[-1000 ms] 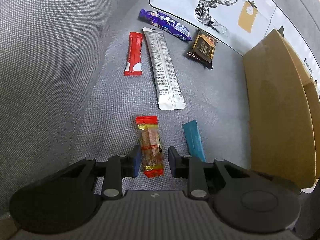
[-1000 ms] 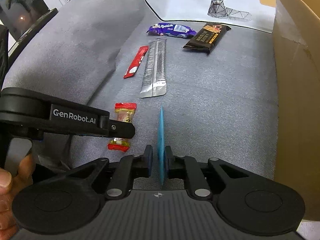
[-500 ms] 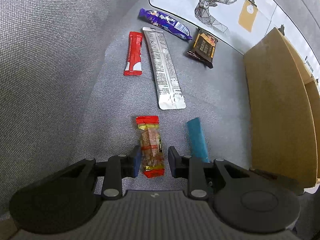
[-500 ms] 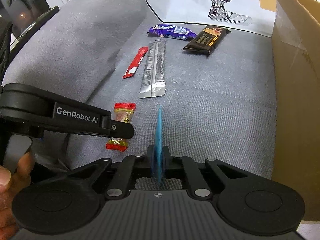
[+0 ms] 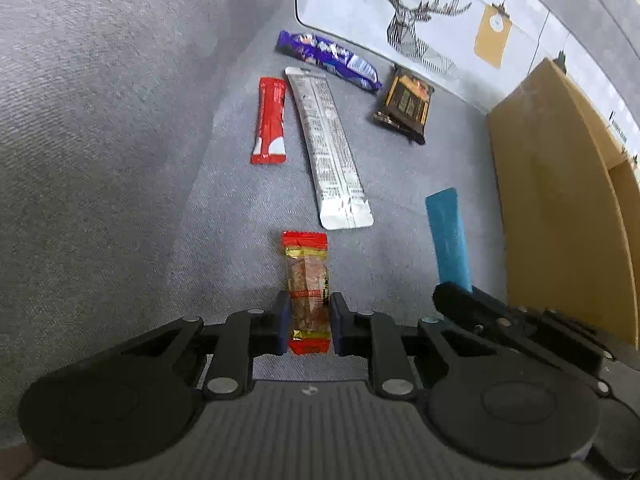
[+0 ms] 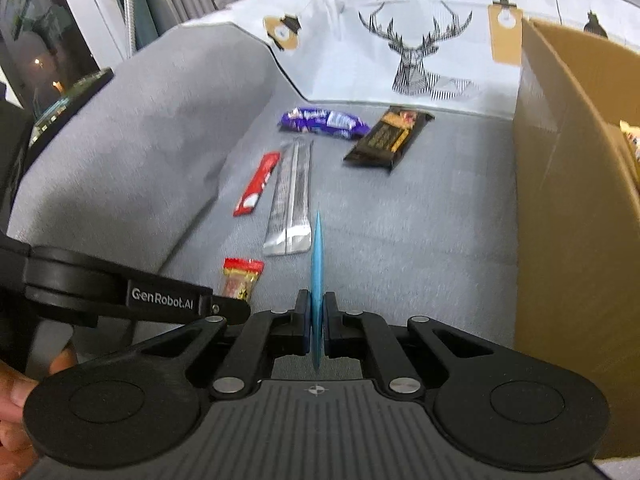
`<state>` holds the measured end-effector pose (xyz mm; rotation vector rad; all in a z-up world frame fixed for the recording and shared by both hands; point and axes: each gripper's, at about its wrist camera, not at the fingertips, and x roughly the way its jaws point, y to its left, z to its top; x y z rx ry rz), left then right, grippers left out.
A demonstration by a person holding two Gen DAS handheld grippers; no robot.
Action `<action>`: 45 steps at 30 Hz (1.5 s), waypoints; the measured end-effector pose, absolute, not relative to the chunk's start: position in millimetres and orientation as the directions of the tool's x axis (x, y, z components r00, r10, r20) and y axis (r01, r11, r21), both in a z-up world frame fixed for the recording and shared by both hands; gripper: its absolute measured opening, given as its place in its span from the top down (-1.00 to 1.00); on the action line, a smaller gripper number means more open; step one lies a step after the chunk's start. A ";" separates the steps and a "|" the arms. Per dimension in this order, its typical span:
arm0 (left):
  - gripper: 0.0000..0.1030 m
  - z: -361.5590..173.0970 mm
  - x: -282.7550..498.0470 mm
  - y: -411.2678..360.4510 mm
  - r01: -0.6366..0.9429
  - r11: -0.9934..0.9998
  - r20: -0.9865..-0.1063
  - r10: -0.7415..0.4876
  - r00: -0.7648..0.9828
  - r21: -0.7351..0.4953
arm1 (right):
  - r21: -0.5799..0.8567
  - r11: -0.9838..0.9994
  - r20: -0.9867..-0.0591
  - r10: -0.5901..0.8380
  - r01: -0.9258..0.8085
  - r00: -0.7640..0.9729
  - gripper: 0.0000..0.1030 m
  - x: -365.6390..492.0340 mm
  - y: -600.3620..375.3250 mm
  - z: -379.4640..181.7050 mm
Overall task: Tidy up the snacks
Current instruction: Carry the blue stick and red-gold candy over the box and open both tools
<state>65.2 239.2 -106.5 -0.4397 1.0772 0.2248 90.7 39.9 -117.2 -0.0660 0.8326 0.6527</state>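
Two claws are engaged at once on this grey sofa seat (image 5: 120,160), and I judge I am in the pick-up step, both hands taking a snack for the cardboard box (image 5: 560,220) at the seat's right edge. My right claw (image 6: 317,320) is clamped narrow on the thin blue packet (image 6: 318,264), gripping its near end so the packet stands edge-on and juts forward. My left claw (image 5: 308,326) has its jaws drawn close on either side of the red-ended nut bar (image 5: 306,280), which looks to lie flat on the seat near the front edge; the pads seem to touch the wrapper, but I cannot tell whether they are really pinching it. The next move, I reckon, calls for carrying the blue packet rightward over the box wall and letting go, and for firming the left grip before lifting. The left view shows the blue packet's broad face and the right claw beneath it; the right view shows that packet only as a sliver, yet it alone reveals a glimpse into the box's open top. Four snacks lie toward the back of the seat: red stick (image 5: 270,120), silver sachet (image 5: 332,152), purple bar (image 5: 328,60), dark bar (image 5: 404,106).
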 end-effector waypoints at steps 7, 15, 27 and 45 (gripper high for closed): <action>0.58 -90.7 51.9 236.3 -0.351 0.895 -0.829 -0.038 0.557 -0.277 | 0.201 0.807 -0.647 0.536 -0.556 0.543 0.88 90.4 29.9 -101.0; 0.58 -68.4 35.3 222.6 -0.286 0.914 -0.732 -0.016 0.681 -0.286 | 0.164 0.786 -0.532 0.579 -0.596 0.618 0.88 79.1 21.4 -73.9; 0.58 -48.4 16.3 213.7 -0.249 0.928 -0.615 0.028 0.788 -0.278 | 0.176 0.785 -0.434 0.603 -0.594 0.669 0.88 75.9 1.3 -51.4; 0.58 -17.8 19.0 181.0 -0.226 0.956 -0.549 0.088 0.831 -0.189 | 0.282 0.846 -0.341 0.529 -0.452 0.777 0.88 96.0 -62.8 -29.4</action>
